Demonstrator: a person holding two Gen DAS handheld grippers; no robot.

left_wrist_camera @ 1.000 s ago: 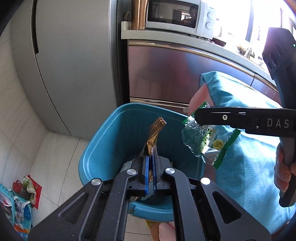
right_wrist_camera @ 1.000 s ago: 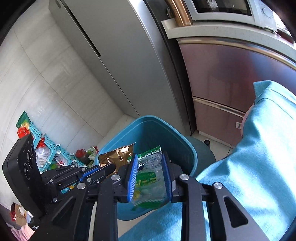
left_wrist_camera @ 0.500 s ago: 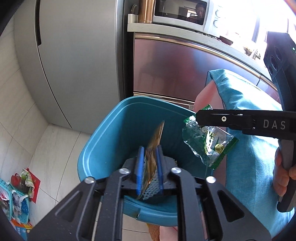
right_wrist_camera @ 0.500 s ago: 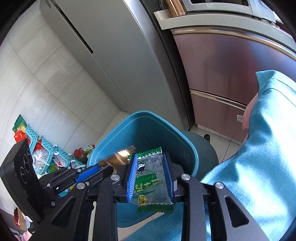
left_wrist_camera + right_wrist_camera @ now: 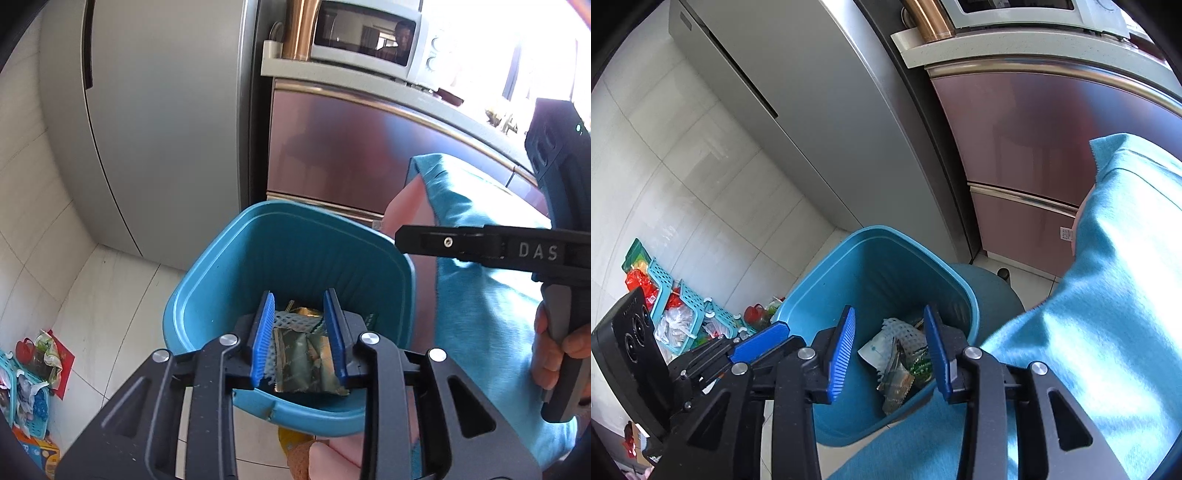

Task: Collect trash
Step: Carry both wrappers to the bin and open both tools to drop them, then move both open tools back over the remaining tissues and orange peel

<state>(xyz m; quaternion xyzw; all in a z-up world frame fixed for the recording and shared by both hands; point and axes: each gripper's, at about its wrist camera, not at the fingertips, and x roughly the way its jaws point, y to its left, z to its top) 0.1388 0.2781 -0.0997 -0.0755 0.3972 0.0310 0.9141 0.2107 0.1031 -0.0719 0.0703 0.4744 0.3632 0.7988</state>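
Observation:
A blue bin (image 5: 207, 275) stands on the floor below both grippers. My left gripper (image 5: 299, 332) hangs over its near rim, jaws opening, with nothing between the blue pads. Down inside the bin lie a brown-gold wrapper (image 5: 306, 365) and a white foam net (image 5: 291, 319). In the right wrist view my right gripper (image 5: 890, 350) is also over the bin (image 5: 849, 266), jaws opening and holding nothing. Under it the green wrapper (image 5: 921, 363) rests beside the brown one (image 5: 895, 384). The right gripper (image 5: 400, 238) reaches in from the right in the left wrist view.
A grey fridge (image 5: 159, 122) and a pink cabinet (image 5: 351, 155) with a microwave (image 5: 365, 40) stand behind the bin. Teal cloth (image 5: 1108, 295) fills the right side. Teal baskets (image 5: 683, 306) with litter lie on the floor at left. A dark teal round object (image 5: 997, 291) sits behind the bin.
Both grippers have opened. The brown wrapper dropped from the left gripper and the green wrapper from the right, and both now lie inside the bin.

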